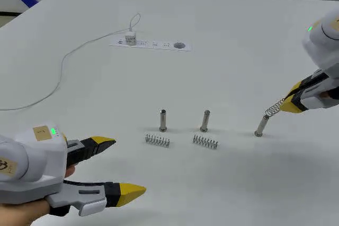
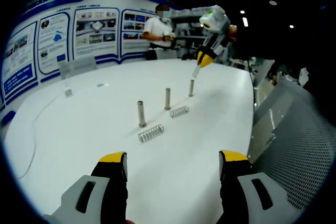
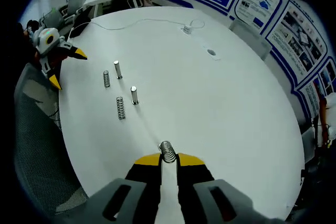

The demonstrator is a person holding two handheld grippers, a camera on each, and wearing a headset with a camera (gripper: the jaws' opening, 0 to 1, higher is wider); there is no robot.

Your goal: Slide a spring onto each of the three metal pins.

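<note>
While the right gripper (image 1: 288,104) comes in from the table's (image 1: 238,67) right edge, its jaws are nipped tight on the upper end of the held spring (image 1: 274,109), and that spring slants down and left, its long axis aimed at the right pin (image 1: 260,126). Its lower end sits at the pin's tip; whether it has caught over the tip, I cannot tell. From the right gripper view the coil (image 3: 167,152) pokes straight out between the yellow tips (image 3: 168,157). Three pins stand in a row along the table's near half, axes vertical: left pin (image 1: 162,120), middle pin (image 1: 205,120), then the right one, set a little wider apart. Both of the first two are bare. Just on the near-edge side of the left pin lies the left spring (image 1: 157,140), flat on its side, long axis running along the row; the middle spring (image 1: 205,142) lies the same way just before the middle pin. Neither touches its pin. Down at the near left corner the left gripper (image 1: 124,165) hovers with jaws spread wide and nothing between them, tips pointing right toward the row, well apart from it. In the left gripper view its yellow tips (image 2: 173,158) frame the row. Toward the far edge a power strip (image 1: 151,44) lies flat, and its cable (image 1: 63,64) trails off to the left edge.
</note>
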